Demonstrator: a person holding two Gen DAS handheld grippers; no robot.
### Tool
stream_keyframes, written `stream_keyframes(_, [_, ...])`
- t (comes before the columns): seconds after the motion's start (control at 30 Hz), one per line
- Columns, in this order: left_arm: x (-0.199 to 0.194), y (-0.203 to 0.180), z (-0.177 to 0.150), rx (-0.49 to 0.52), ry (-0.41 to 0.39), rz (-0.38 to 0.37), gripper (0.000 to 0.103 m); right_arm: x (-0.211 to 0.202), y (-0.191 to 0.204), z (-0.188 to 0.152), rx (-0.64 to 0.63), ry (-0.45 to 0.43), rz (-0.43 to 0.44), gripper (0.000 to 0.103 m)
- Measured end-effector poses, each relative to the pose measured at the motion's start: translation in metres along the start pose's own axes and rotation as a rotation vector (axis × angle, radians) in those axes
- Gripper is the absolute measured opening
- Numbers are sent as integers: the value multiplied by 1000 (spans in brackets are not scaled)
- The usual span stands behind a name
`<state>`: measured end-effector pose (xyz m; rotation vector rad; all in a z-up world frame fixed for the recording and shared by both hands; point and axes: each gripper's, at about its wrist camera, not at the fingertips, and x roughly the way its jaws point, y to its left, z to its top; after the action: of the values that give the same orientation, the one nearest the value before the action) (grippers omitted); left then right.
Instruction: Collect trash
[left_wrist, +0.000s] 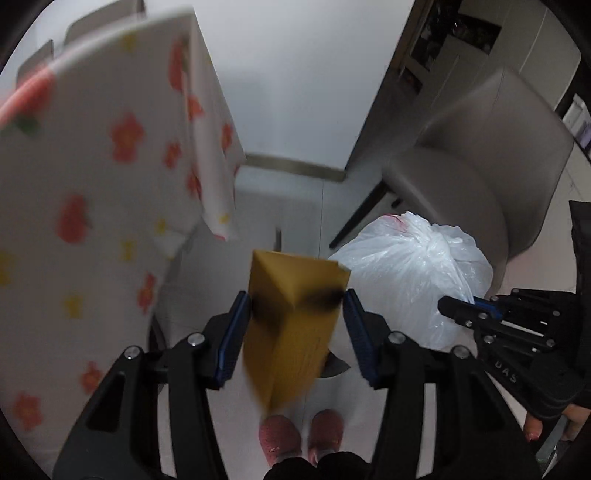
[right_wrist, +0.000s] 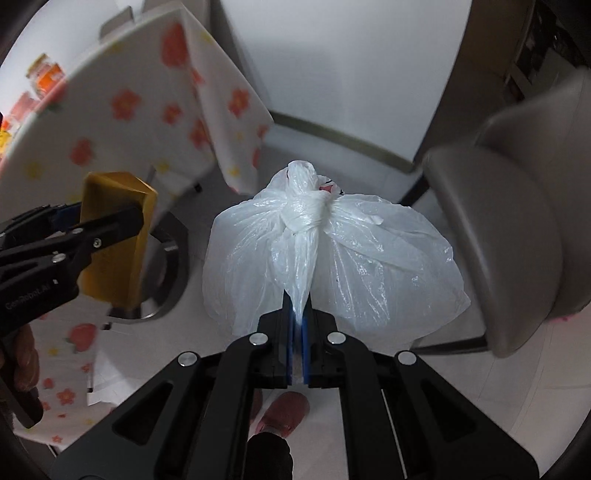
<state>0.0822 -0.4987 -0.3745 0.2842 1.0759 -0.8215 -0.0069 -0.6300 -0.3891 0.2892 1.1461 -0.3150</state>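
The left claw (left_wrist: 295, 314) grips a yellow box (left_wrist: 291, 325); the right claw (right_wrist: 295, 325), pinched tight, holds the knotted bag (right_wrist: 332, 251) by its tail. Both hang beside the chair (right_wrist: 517, 229), above the floor. Lower them steadily, keeping both grips firm until each load rests.

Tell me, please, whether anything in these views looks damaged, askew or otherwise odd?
The yellow box in the left hand-held gripper shows dark smudges across its upper faces, like scorching or dirt, and sits tilted between the pads. The tied white bag looks intact.
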Motion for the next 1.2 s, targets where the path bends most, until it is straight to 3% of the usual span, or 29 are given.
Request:
stream_keyframes(0.37, [101,9,-43,34,54,-57,41,117,-8,-32,2,60,-22,5])
stream_keyframes(0.43, [112,5,-48,33,67,-75,41,126,-11,-35,8,62,-28,12])
stream_keyframes(0.47, [116,5,-49,31,72,-86,41,127,-10,-35,5,59,-32,23])
stream_keyframes(0.5, [120,3,-51,32,76,-98,41,130,-9,-36,1,55,-40,41])
stream_keyframes(0.57, [126,-1,-52,41,79,-120,41,129,-9,-37,-6,41,-49,49])
stream_keyframes(0.7, [133,-4,-53,34,94,-152,44,126,-9,-40,-7,45,-52,49])
stream_keyframes(0.77, [129,-4,-53,26,94,-152,54,123,-8,-40,-4,45,-51,49])
stream_keyframes(0.83, [123,0,-54,17,91,-152,56,118,-5,-41,-7,50,-47,49])
stream_keyframes(1.2, [109,7,-54,22,114,-95,57,107,5,-36,-17,56,-27,49])
